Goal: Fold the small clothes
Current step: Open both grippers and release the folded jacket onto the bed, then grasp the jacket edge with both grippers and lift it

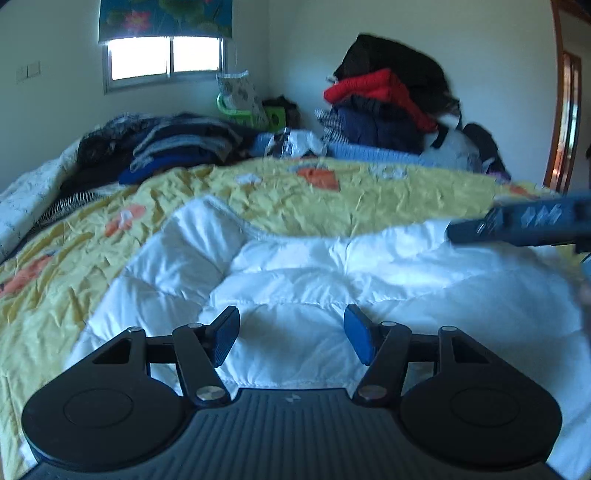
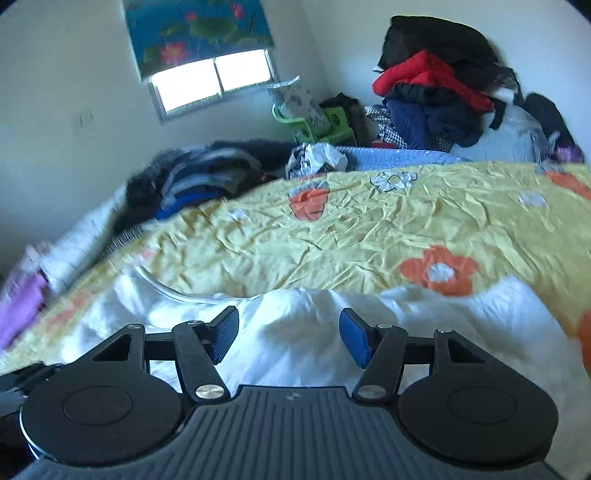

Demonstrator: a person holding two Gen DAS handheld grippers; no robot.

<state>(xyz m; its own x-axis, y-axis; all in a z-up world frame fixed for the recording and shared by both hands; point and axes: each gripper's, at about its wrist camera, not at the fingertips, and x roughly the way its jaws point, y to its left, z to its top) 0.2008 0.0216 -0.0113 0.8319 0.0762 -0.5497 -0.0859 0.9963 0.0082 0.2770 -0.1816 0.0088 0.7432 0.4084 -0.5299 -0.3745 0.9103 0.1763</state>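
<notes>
My left gripper (image 1: 291,339) hangs above the white padded garment (image 1: 332,280), and its two blue pads (image 1: 225,339) stand well apart with nothing between them; only the white cloth shows below the gap. My right gripper (image 2: 288,338) is the same: the blue pads (image 2: 354,338) are spread wide and they hold nothing. Both grippers point forward and a little downward. The white padded garment (image 2: 295,339) lies on the yellow bedspread with orange flowers (image 1: 295,199), at the near edge of the bed, and it looks puffy, with stitched seams and soft folds. In the left view I see a dark blue part of my other gripper (image 1: 524,223) at the right side, over the garment's far edge. Farther on the bed there is a heap of dark striped clothes (image 1: 177,144), and against the wall a tall pile with a red piece (image 1: 376,86) in it. Behind is a window (image 1: 166,57) under a flowered blind (image 1: 166,16).
</notes>
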